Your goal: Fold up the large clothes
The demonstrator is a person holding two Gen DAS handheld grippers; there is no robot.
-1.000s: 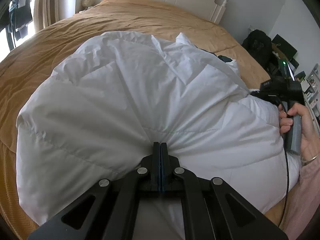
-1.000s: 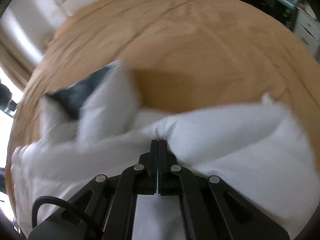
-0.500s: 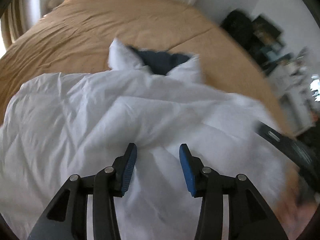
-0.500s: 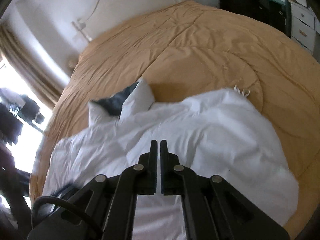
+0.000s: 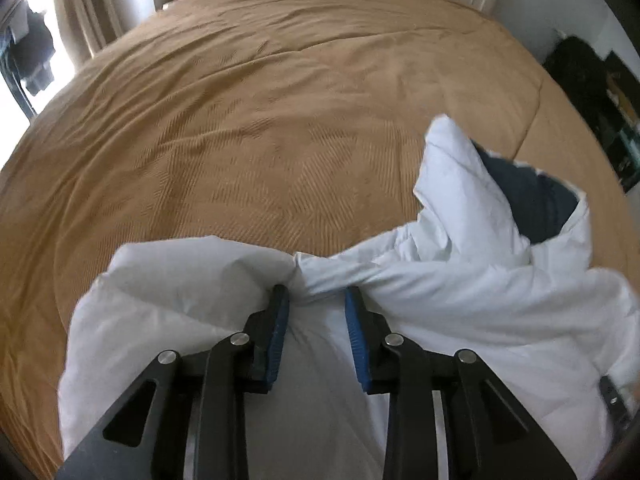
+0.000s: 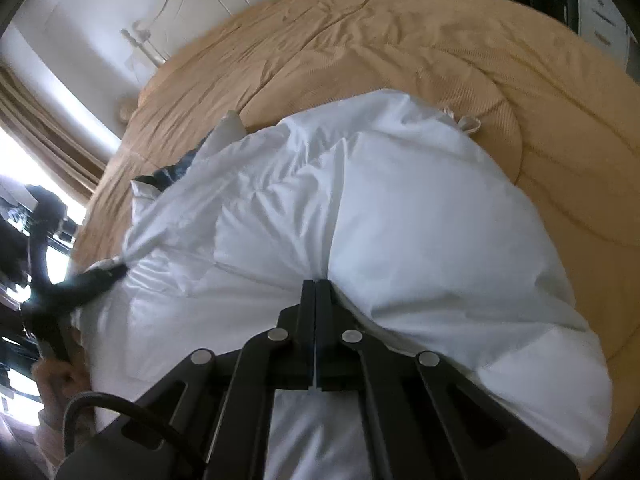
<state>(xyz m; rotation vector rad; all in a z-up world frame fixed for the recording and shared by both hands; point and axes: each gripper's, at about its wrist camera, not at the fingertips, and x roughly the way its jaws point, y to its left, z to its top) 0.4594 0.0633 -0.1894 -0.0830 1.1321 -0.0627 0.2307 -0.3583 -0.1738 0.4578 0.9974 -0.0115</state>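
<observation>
Both tongs (image 5: pixel 316 300) (image 6: pixel 315 292) on white jacket (image 6: pixel 400 208).

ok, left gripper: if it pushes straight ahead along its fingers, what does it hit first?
The left gripper is open, with a bunched ridge of the white garment between its fingertips. Straight on, it meets that fabric first. Beyond lies the tan bedspread; depth there is unclear.

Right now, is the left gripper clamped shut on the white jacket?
No, the left gripper stands open, its blue pads apart with a bunched fold of the white jacket between them.
</observation>
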